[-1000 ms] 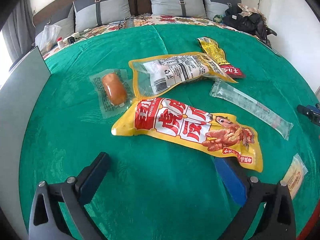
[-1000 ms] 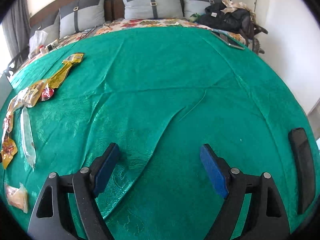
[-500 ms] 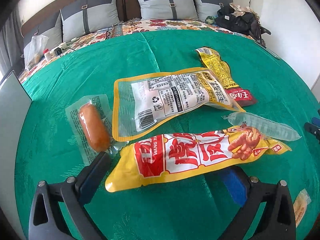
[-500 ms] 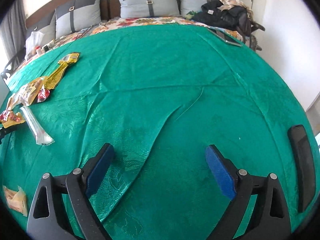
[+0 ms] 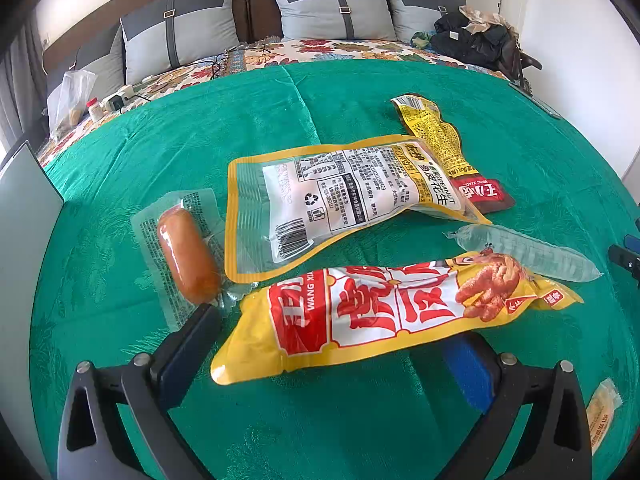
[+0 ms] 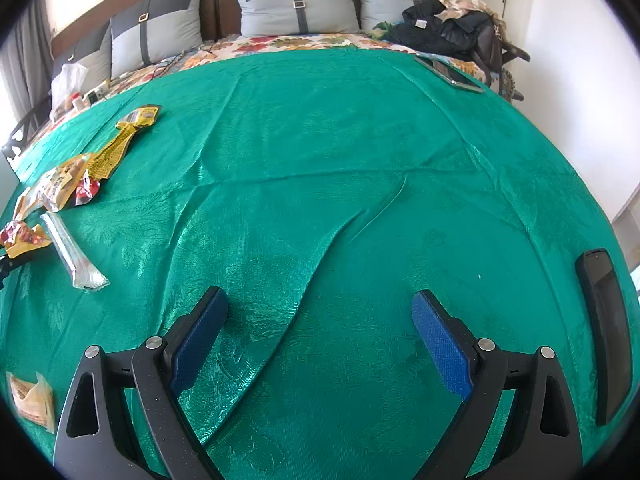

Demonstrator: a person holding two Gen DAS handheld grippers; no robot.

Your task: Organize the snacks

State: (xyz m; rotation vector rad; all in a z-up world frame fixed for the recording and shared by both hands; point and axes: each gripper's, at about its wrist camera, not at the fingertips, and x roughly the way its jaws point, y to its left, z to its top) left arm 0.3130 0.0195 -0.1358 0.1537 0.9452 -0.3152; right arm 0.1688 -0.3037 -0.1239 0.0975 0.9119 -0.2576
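In the left wrist view my left gripper [image 5: 332, 344] is open, its jaws wide apart, with the yellow-and-red chicken-feet packet [image 5: 384, 312] lying across the gap between the fingers. Behind it lie a sealed sausage [image 5: 186, 256], a white peanut packet [image 5: 344, 196], a narrow yellow-and-red packet [image 5: 444, 144] and a clear tube packet [image 5: 528, 252]. A small yellow packet [image 5: 600, 408] lies at the lower right. My right gripper [image 6: 320, 340] is open and empty over bare green cloth. The snacks show at the far left of the right wrist view [image 6: 76, 176].
The snacks lie on a green cloth [image 6: 340, 160] over a bed. A grey board [image 5: 20, 240] stands at the left. A black phone [image 6: 604, 336] lies at the right, a tablet [image 6: 448, 74] at the back right. Pillows [image 5: 332, 8] and dark clothes [image 5: 476, 44] lie behind.
My left gripper has moved forward and down onto the chicken-feet packet, which now lies between its fingers. My right gripper shifted slightly and stays open.
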